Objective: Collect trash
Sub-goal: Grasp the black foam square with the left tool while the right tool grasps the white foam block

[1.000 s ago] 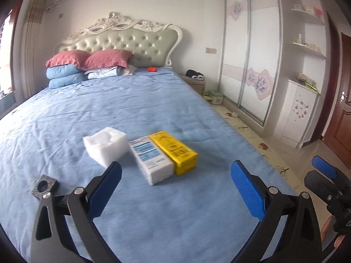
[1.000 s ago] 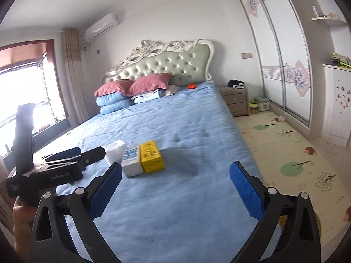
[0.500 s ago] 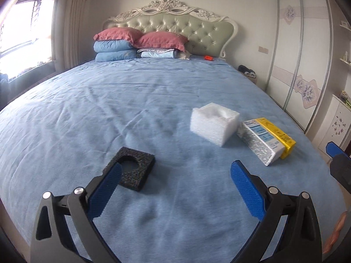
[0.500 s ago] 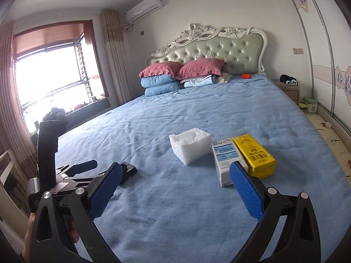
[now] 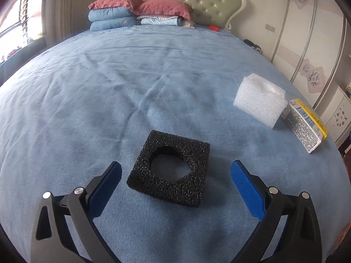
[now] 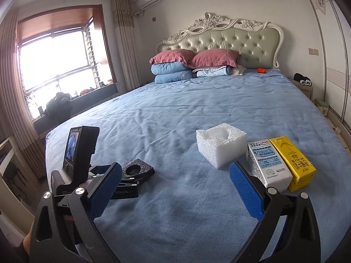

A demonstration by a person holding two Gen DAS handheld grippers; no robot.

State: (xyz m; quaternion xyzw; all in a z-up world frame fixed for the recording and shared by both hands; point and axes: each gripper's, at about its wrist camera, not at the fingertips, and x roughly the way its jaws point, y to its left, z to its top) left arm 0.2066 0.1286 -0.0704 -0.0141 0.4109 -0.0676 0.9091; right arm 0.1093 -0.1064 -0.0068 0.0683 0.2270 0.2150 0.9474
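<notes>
Low in the left wrist view, the left gripper (image 5: pixel 175 176) is spread wide, its blue pads on either side of a black foam (image 5: pixel 170 169) square with a round hole; neither pad touches it. It lies flat on the blue bed (image 5: pixel 109 87), at lower centre. At right centre sits a white foam (image 5: pixel 260 100) block, and just right of it a white carton (image 5: pixel 301 129) lying on its side with a yellow carton (image 5: pixel 316 118) behind it. Pillows (image 5: pixel 140 14) are stacked at top centre against the headboard.

Across the right wrist view, the right gripper (image 6: pixel 175 187) is also spread wide and holds nothing. At lower left, the left gripper (image 6: pixel 129 180) flanks the black foam (image 6: pixel 137 169). White foam (image 6: pixel 220 145) sits right of centre, with the white carton (image 6: pixel 268 167) and yellow carton (image 6: pixel 292 163) side by side, touching, at right. A window (image 6: pixel 59 65) fills the upper left.
</notes>
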